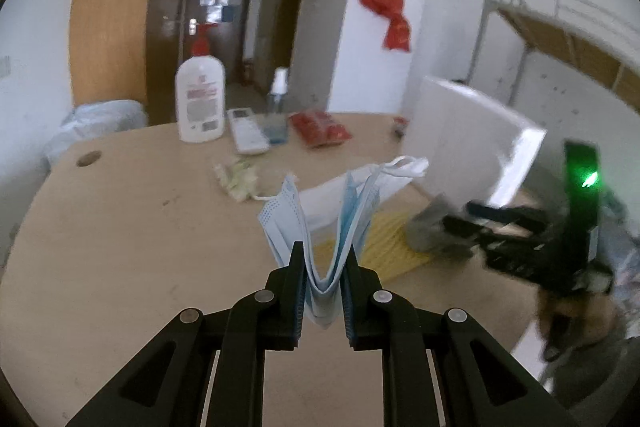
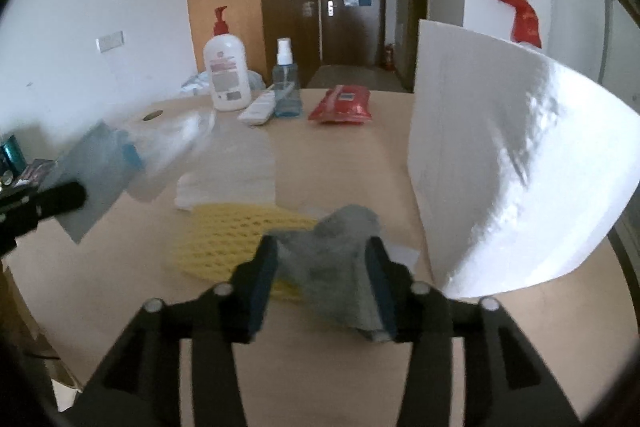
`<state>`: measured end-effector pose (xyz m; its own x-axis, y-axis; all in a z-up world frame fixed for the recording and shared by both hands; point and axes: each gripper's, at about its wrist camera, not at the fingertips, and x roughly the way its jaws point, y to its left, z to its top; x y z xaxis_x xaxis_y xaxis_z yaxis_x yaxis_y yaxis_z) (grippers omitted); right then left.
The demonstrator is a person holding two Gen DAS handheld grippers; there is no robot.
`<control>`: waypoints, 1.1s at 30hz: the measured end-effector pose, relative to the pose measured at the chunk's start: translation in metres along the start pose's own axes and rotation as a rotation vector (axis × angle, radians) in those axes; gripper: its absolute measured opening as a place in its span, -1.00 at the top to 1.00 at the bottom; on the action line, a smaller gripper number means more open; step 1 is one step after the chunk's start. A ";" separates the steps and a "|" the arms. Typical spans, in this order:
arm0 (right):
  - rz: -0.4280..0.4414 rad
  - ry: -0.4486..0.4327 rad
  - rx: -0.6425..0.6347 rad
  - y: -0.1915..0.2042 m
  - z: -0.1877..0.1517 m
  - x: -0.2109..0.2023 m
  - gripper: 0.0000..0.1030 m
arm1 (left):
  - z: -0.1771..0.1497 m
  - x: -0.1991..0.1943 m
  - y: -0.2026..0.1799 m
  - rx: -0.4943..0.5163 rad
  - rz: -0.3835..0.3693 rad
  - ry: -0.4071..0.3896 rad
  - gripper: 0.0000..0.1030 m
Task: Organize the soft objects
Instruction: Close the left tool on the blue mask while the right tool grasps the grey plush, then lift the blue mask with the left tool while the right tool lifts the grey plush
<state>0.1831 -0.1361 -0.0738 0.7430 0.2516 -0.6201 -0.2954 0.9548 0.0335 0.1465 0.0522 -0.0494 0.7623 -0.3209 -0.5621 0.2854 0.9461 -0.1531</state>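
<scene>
A big white foam box (image 2: 500, 155) stood on the table (image 2: 340, 155). Just left of it, the right gripper (image 2: 324, 267) stood parted, a grey cloth (image 2: 336, 267) slack between its fingers over the yellow mesh pad (image 2: 228, 239). The left gripper (image 1: 324, 267) pinched folded blue face masks (image 1: 320, 227) above the table.

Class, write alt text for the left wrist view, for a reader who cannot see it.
The left tongs hold a folded stack of pale blue pleated face masks above a light wooden table. Behind it lie a yellow mesh cloth and a white pump bottle with a red top; the right tongs sit blurred by a grey cloth.
</scene>
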 end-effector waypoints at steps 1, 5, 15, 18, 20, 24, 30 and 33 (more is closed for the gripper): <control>-0.011 0.004 0.002 -0.002 0.000 0.002 -0.18 | -0.002 0.003 -0.001 0.012 0.019 0.006 0.67; -0.016 0.028 -0.012 -0.004 -0.001 0.012 -0.28 | -0.009 0.009 -0.001 0.011 0.006 0.028 0.67; -0.006 0.089 0.058 -0.018 -0.007 0.028 -0.27 | -0.013 0.010 -0.008 0.038 -0.020 0.019 0.67; 0.010 0.104 0.071 -0.020 -0.008 0.030 -0.01 | -0.013 0.010 -0.009 0.032 -0.030 0.018 0.66; 0.026 0.109 0.086 -0.022 -0.009 0.031 0.31 | -0.013 0.010 -0.008 0.028 -0.012 0.010 0.61; 0.046 0.089 0.100 -0.024 -0.012 0.030 0.35 | -0.015 0.012 -0.007 0.025 0.011 0.024 0.20; 0.060 0.072 0.115 -0.026 -0.011 0.027 0.35 | -0.020 0.009 -0.009 0.041 0.045 0.011 -0.49; 0.060 0.071 0.116 -0.026 -0.010 0.027 0.35 | -0.024 0.011 -0.008 0.036 0.047 0.039 -0.50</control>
<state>0.2046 -0.1554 -0.0997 0.6802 0.3011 -0.6683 -0.2637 0.9512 0.1601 0.1390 0.0417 -0.0737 0.7524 -0.2735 -0.5992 0.2710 0.9577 -0.0968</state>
